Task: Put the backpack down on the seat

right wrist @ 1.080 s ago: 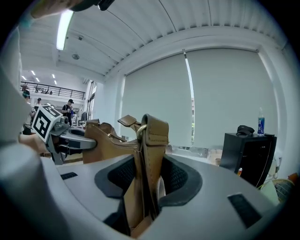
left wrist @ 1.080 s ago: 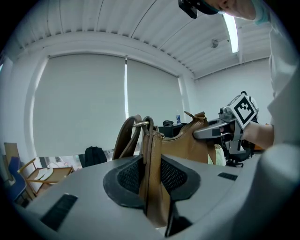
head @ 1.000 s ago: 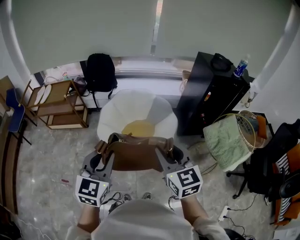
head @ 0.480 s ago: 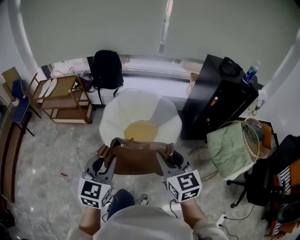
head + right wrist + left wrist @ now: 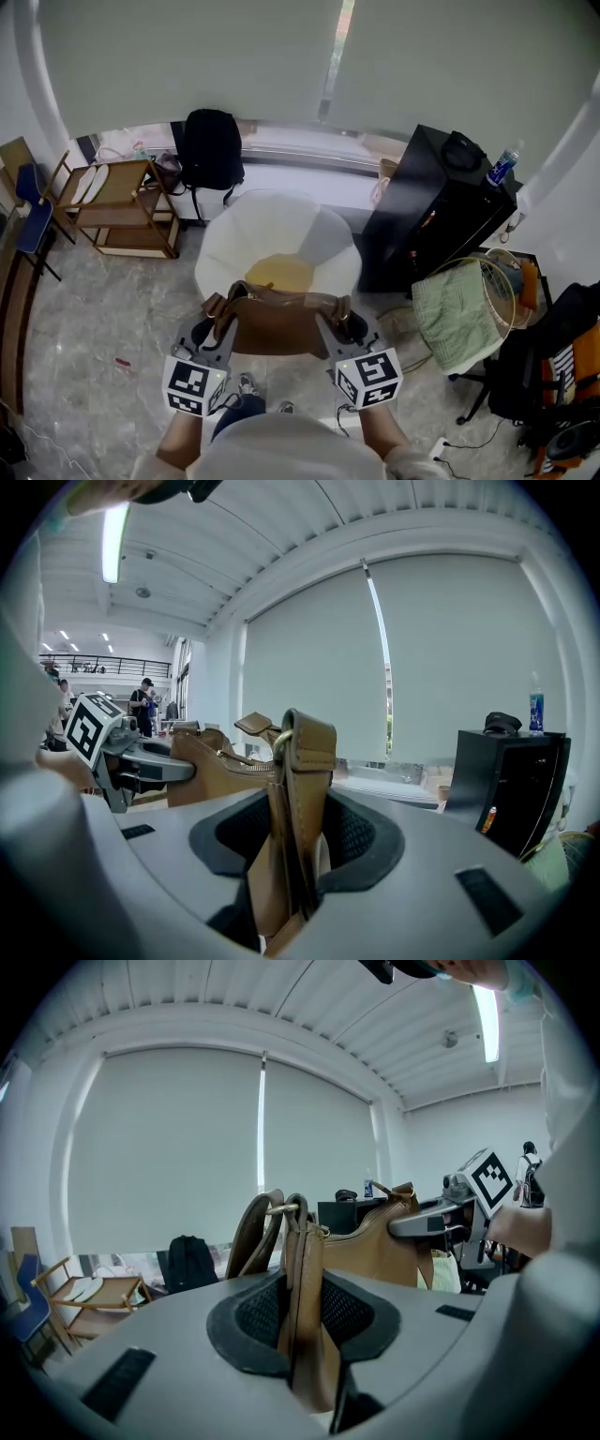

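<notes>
In the frame's lower centre the brown backpack point(image 5: 278, 325) hangs between 2 claws: left claw point(image 5: 222, 322) and right claw point(image 5: 332, 323) each pinch a strap end, just below the yellow seat point(image 5: 279, 273).

The backpack point(image 5: 277, 323) is tan brown. The seat point(image 5: 272, 211), at 12 o'clock from it, is white, with a yellow cushion point(image 5: 279, 274) inside. The left gripper point(image 5: 221, 317) and the right gripper point(image 5: 336, 323) are grey, and the cube point(image 5: 194, 385) on each has black-and-white square markers. At 2 o'clock the cabinet point(image 5: 427, 220) is black. At 3 o'clock a cloth point(image 5: 455, 300) is pale green.
</notes>
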Motion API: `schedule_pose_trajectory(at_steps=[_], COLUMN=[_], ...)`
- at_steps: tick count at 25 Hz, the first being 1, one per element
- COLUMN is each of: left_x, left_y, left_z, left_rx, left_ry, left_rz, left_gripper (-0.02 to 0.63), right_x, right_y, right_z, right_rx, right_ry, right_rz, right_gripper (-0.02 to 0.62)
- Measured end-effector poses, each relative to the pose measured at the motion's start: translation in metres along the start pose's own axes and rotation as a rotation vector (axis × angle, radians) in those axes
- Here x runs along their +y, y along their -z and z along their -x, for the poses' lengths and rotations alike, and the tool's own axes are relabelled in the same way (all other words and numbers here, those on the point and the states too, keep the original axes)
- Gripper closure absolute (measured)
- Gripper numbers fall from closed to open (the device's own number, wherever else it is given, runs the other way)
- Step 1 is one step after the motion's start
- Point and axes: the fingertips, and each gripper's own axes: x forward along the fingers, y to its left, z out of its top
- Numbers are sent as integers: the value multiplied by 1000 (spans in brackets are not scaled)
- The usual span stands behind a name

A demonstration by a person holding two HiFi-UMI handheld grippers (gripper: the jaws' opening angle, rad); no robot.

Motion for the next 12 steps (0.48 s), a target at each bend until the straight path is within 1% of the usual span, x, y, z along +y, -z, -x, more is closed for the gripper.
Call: schedule_pose_trajectory(at_steps=[7, 12], left_x=[46, 77], left_y=[-11, -9], left_z=[-14, -22], left_rx=[-14, -29], left_ry=[42, 79], left_rz=[-16, -20], left_gripper=[503, 503], right_x=[8, 19], right_y=[-18, -24], right_z=[-37, -64], right_rx=[-3, 0], right_ry=[44, 72], right_rz=[-14, -17], right_gripper=[419, 419])
